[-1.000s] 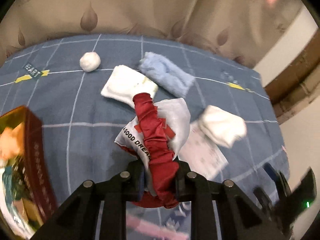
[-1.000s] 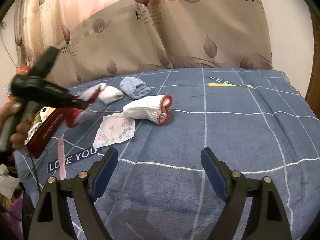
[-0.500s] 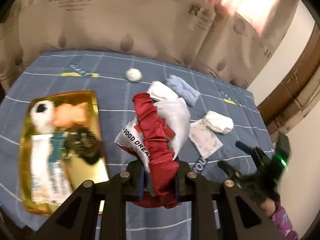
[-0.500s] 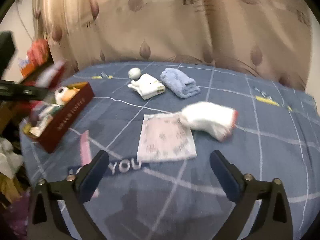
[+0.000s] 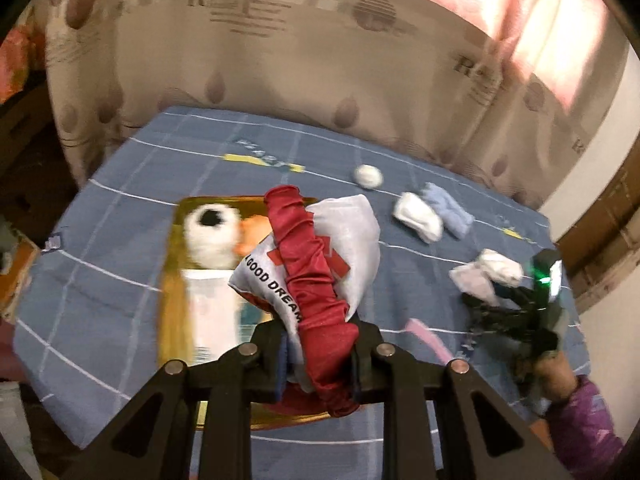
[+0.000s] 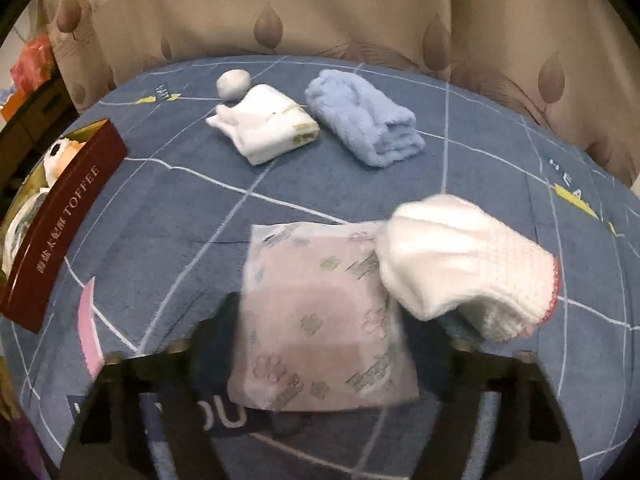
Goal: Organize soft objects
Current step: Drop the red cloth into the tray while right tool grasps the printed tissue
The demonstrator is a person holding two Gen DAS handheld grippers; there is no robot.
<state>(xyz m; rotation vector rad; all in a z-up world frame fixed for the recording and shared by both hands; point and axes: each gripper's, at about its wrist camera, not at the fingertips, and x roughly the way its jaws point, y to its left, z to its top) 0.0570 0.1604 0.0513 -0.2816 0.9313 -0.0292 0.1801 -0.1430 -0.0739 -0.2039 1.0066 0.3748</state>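
the left tool (image 5: 318, 360) is clamped on a red-and-white eye mask (image 5: 308, 276), carried above the open toffee box (image 6: 60, 216); release into it is called for next. the right tool (image 6: 320, 344) is seen closing around a patterned sachet (image 6: 320, 320), contact unclear. a blue checked bed (image 6: 180, 208) lies beneath, curtains (image 6: 320, 4) behind.

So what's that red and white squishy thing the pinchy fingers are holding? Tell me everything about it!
It is a small white satin pouch with a ruched red satin band, soft and shiny by its look. Black letters on the white part read GOOD DREAM, beside a red cross-like mark. The left gripper is shut on its lower end, so it stands up from the fingers, crumpled. It hangs in front of the open gold box on the blue checked cloth.
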